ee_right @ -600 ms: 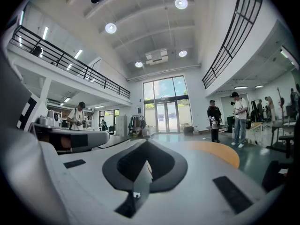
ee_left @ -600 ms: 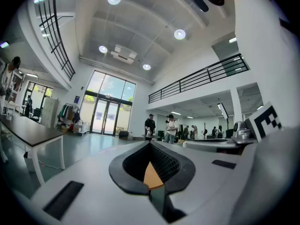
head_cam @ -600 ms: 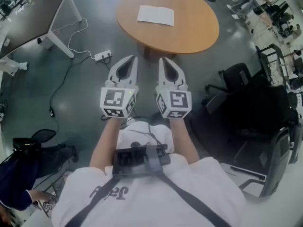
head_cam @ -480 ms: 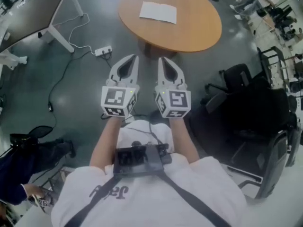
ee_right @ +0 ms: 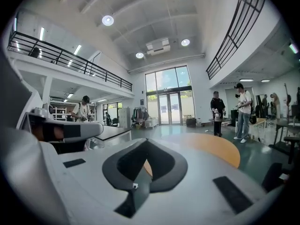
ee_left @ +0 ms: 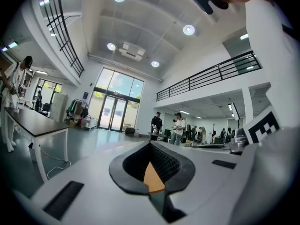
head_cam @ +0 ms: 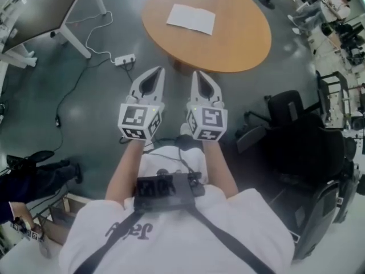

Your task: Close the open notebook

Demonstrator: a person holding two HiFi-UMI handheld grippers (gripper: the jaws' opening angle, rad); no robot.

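An open notebook [head_cam: 191, 19] with white pages lies flat on the round wooden table [head_cam: 239, 39] ahead of me. My left gripper [head_cam: 159, 70] and right gripper [head_cam: 194, 73] are held side by side in front of my chest, well short of the table's near edge. Both point forward and roughly level. Each has its jaws shut with nothing between them. In the right gripper view the table top [ee_right: 213, 149] shows just beyond the shut jaws; the notebook is hidden there. The left gripper view shows only a sliver of wood through the jaws.
A dark desk [head_cam: 40, 10] with white legs stands at the left, a power strip [head_cam: 124, 59] and cables on the floor beside it. Black office chairs [head_cam: 302, 147] crowd the right side. People stand far off in the hall [ee_right: 243, 109].
The view has shifted slightly: the table and notebook sit a little further right and nearer. Both grippers stay shut, side by side, in the same pose.
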